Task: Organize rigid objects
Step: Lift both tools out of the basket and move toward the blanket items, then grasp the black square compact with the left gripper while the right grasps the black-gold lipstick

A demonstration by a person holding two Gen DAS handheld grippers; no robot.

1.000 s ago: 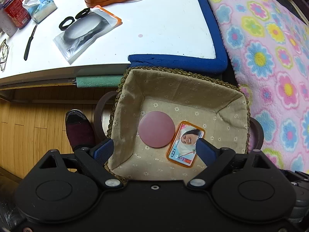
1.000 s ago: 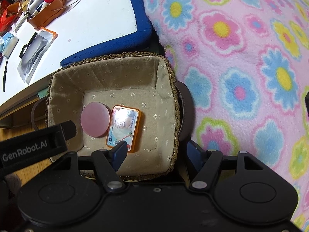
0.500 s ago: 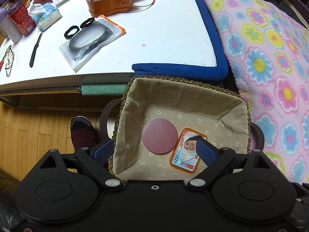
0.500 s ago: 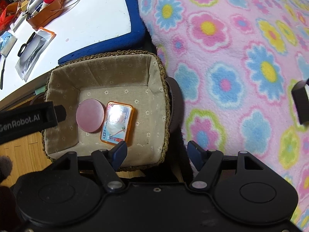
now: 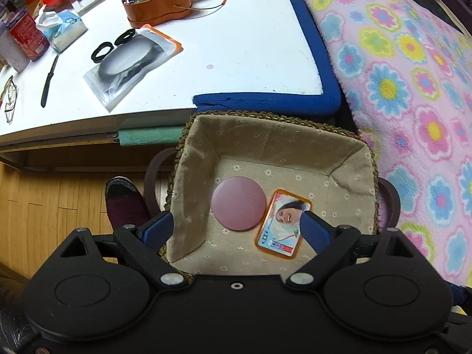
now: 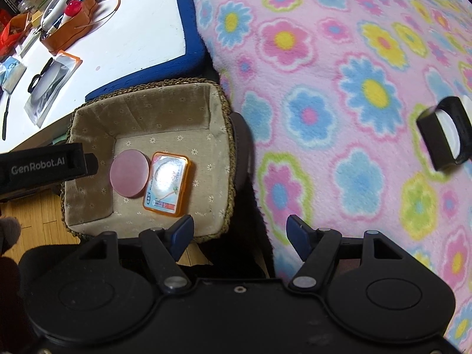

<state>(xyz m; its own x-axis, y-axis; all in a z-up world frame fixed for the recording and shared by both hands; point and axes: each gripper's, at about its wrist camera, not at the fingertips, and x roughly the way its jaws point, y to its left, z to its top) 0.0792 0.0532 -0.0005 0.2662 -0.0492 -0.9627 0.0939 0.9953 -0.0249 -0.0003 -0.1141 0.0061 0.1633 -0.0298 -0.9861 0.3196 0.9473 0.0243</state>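
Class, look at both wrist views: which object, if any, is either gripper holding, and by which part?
Nothing is held. The left gripper and right gripper both stand open and empty above the basket.

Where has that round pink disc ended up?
The round pink disc lies flat on the lined basket floor, just left of the orange-edged card.

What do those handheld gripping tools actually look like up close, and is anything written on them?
Each is matte black plastic: a broad body with two round raised discs, angular arms on silver pivot screws, and blue ribbed fingers. The left gripper and right gripper look alike. White "GenRobot.AI" lettering marks the left tool's side.
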